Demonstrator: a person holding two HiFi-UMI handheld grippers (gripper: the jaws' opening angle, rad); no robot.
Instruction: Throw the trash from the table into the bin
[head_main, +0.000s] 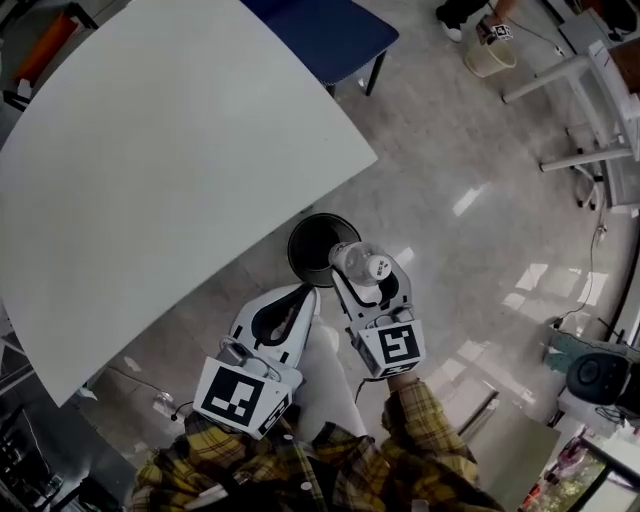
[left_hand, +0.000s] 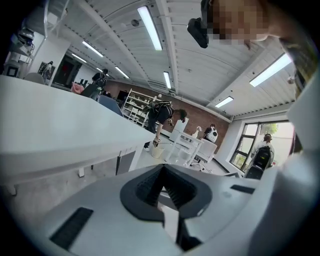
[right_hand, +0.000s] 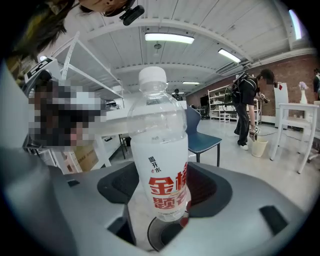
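Task is mid-way: you have the bottle (head_main: 352, 258) off the counter (head_main: 170, 170) but it is not in the bin (head_main: 294, 240) yet.

- Your right gripper (head_main: 371, 278) is clamped on the bottle, with a pad on each side of the lower body and the white cap pointing away from you.
- In the head view the bottle sits over the bin's near-right rim, above the bin and not inside it.
- Your left gripper (head_main: 306, 296) has its jaws together with nothing between them. It is just on your side of the bin, beside the right gripper.
- Left to do, as I judge it: bring the bottle fully over the bin's mouth and let go.
- The part of the counter in view, up and left of the bin, shows no other trash. The rest of the counter is out of frame, so I can't tell if more pickups remain.

Containers:
- The bin is black and round and stands on the floor, partly tucked under the counter edge. Its inside is dark, so I can't tell the contents.
- The bottle is capped, with a white label and red print. The top part looks clear, but the liquid level is unclear.
- A pale bucket (head_main: 490, 57) stands far beyond the bin, by a person's feet. Its contents are not visible.
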